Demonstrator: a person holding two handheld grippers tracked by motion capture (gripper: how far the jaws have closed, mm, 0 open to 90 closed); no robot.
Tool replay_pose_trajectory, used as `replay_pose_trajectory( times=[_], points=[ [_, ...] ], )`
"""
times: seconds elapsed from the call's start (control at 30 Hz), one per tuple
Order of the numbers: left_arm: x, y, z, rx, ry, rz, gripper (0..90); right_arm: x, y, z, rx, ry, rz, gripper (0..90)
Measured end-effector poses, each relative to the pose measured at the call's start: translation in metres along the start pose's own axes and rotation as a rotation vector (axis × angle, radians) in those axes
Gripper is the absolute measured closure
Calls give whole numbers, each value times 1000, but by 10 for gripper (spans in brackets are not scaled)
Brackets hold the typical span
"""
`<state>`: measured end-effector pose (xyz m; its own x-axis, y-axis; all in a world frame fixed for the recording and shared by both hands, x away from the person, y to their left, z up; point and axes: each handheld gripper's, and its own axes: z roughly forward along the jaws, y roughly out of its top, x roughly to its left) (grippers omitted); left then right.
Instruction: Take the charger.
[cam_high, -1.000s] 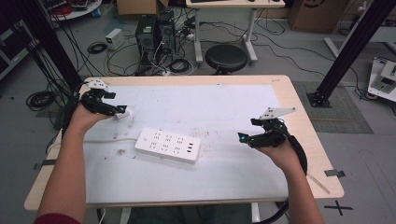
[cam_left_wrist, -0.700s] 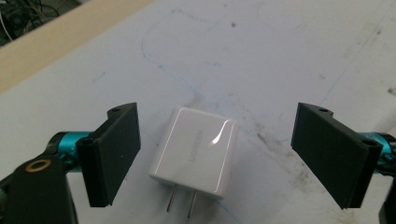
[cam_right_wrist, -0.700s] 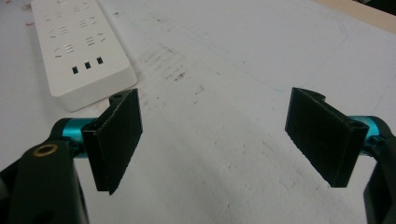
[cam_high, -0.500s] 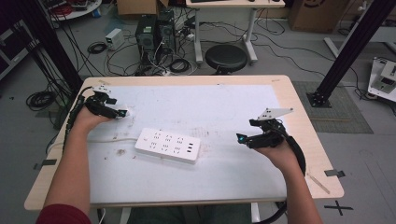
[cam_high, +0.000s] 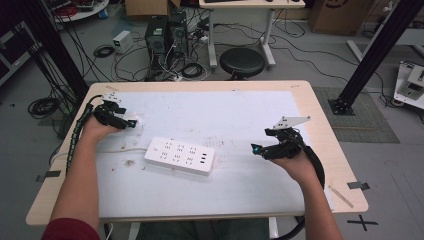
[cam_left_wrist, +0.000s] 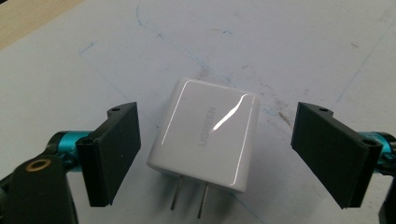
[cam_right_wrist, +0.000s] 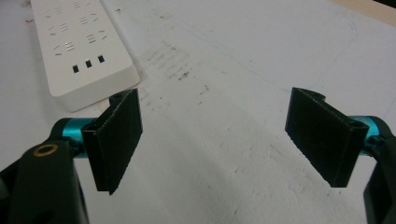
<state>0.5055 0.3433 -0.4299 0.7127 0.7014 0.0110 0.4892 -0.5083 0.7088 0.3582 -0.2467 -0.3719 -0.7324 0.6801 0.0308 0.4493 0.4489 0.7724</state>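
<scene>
Where the left hand-held gripper (cam_left_wrist: 219, 154) gapes, the charger (cam_left_wrist: 205, 134) lies between, untouched

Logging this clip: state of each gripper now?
Left gripper: open, jaws either side of the charger, not touching it.
Right gripper: open, holding nothing, near the power strip.

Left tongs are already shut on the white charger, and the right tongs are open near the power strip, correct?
Not quite. The left gripper view shows the left tongs open, their jaws either side of the white charger without touching it. The right tongs are open near the power strip.
</scene>
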Motion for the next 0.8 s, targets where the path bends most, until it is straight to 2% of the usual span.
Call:
replay_pose_trajectory(
  times=[0.23,0.37,0.7,0.8],
  points=[
    [4,-3,6,-5,11,-3,158,-1,-1,-2,-6,1,4,192],
    [3,-4,13,9,-4,11,167,-1,-1,-2,-1,-3,6,193],
    [4,-6,14,3,-38,21,296,-1,-2,-1,4,-1,9,193],
    [4,-6,12,0,-53,40,389,-1,-2,0,5,-1,9,193]
  ],
)
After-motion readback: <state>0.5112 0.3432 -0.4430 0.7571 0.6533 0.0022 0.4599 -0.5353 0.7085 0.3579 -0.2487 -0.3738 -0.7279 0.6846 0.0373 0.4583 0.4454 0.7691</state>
